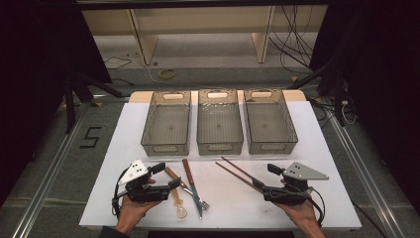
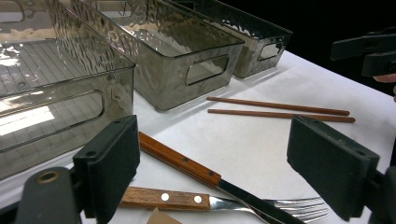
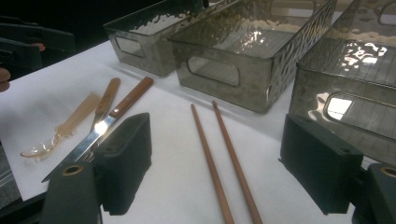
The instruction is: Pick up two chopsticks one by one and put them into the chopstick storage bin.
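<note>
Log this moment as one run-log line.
left tool: open, empty | right tool: open, empty | knife, fork, spoon, chopsticks: on table | bins: empty

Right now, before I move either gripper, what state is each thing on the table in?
Left gripper: open, nothing between its jaws.
Right gripper: open, holding nothing.
Three smoky clear plastic bins: upright, side by side, empty.
Wooden-handled knife: lying flat, crossing over the fork.
Wooden-handled fork: lying flat under the knife blade.
Translucent plastic spoon: lying flat beside the fork.
Pair of brown wooden chopsticks: lying flat, close together.
</note>
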